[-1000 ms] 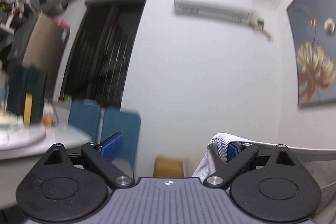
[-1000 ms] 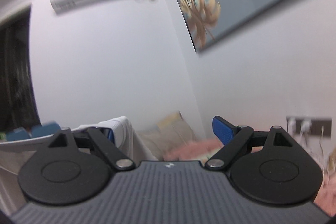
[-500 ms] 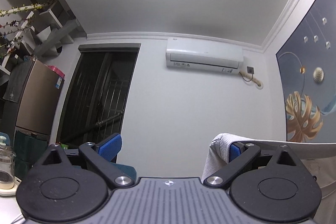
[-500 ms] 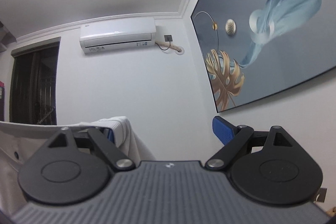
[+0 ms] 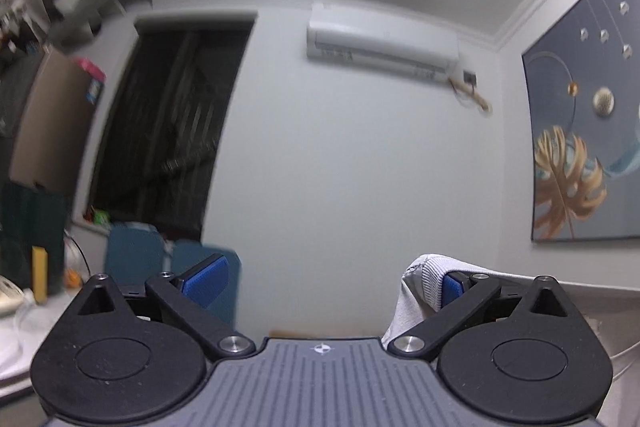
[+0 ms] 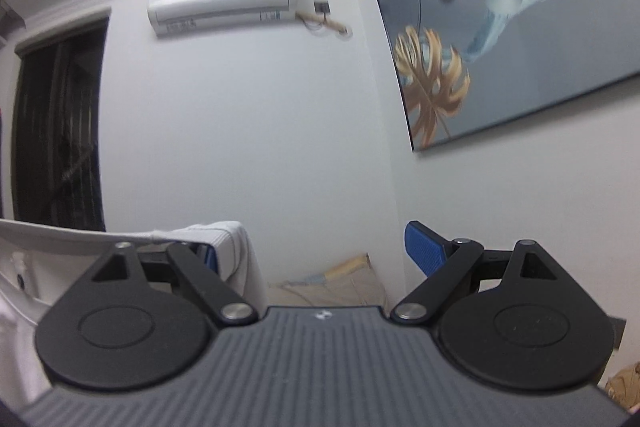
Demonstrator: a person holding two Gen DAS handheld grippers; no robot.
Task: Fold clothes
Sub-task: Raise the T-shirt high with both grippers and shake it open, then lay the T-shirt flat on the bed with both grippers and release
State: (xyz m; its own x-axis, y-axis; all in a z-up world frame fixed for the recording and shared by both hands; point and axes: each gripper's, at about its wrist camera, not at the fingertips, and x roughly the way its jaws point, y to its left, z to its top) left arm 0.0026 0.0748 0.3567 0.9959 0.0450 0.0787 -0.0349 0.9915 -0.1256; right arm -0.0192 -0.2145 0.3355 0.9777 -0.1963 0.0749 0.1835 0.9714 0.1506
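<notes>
Left tongs [image 5: 328, 277]: jaws spread wide, nothing pinched between them. The garment [image 5: 420, 279], white with a ribbed hem, is draped over the right finger only; the blue pad [image 5: 451, 289] shows under the fold. Left pad [image 5: 206, 279] is bare.

Right tongs [image 6: 316, 247]: same, mirrored. Jaws spread, garment [image 6: 228, 239] hooked over the left finger, right pad [image 6: 422, 251] bare. From that finger the cloth runs off to the left edge of the right view as a taut band, and more hangs below it. So the garment is strung between the two inner fingers, held up in the air, not on any bench.

Past the left tongs: blue chairs [image 5: 136, 251] low left, a bench [image 5: 24, 323] edge with blurred clutter at far left. Past the right tongs: beige bedding [image 6: 340, 279] low centre.

Far: dark door [image 5: 172, 131], AC unit [image 5: 380, 45] on the white wall, a painting [image 6: 500, 27] with a gold leaf on the side wall. Both views tilted up, left one motion-blurred.
</notes>
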